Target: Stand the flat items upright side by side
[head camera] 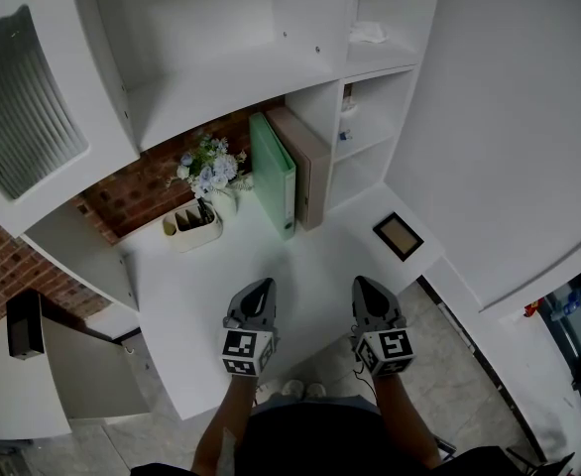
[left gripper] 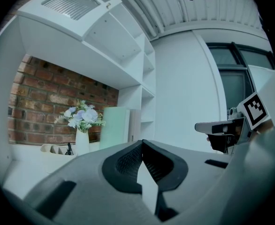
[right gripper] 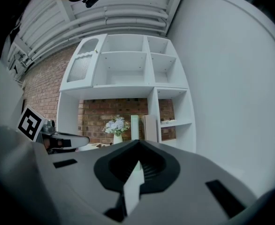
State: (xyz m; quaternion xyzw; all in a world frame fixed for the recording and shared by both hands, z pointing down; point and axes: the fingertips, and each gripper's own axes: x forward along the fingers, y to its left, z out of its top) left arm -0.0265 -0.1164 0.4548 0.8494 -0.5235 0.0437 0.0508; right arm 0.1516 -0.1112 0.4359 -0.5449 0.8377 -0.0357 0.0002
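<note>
- Setting: white worktop (head camera: pixel 221 296) under a white shelving unit (head camera: pixel 233 79), with a brick wall (head camera: pixel 137 194) behind the lower bay.
- Left gripper (head camera: pixel 262 287): fingers pressed together with nothing between them, held over the near edge of the worktop and pointing roughly level at the shelves.
- Right gripper (head camera: pixel 363 284): the same, fingers together and empty, beside the left gripper with a gap between them.
- Both grippers are well apart from every item.
- Task items: a green folder (head camera: pixel 274 172) and a beige folder (head camera: pixel 303 162) stand upright at the back of the worktop. They are side by side and touching, and the beige one is against the shelf divider.
- A dark picture frame (head camera: pixel 399 236) lies flat near the right corner of the worktop, apart from the folders.
- Other items: a vase of flowers (head camera: pixel 209 171) and an organiser tray (head camera: pixel 192 230) sit left of the green folder.
- Judgement: the 2 folders look done. The frame may be the 1 flat item left.
- Handling, folders: probably stiff board, fairly light, with smooth covers that could slip. Pinch at the spine or top edge.
- Handling, frame: rigid, and its front may be glass, so treat it as fragile. It lies flush, so there is little to get under. Tip it at 1 edge, then clamp across the rim rather than the face.
- Risk: the frame may not stand unsupported, so lean it against the beige folder.
</note>
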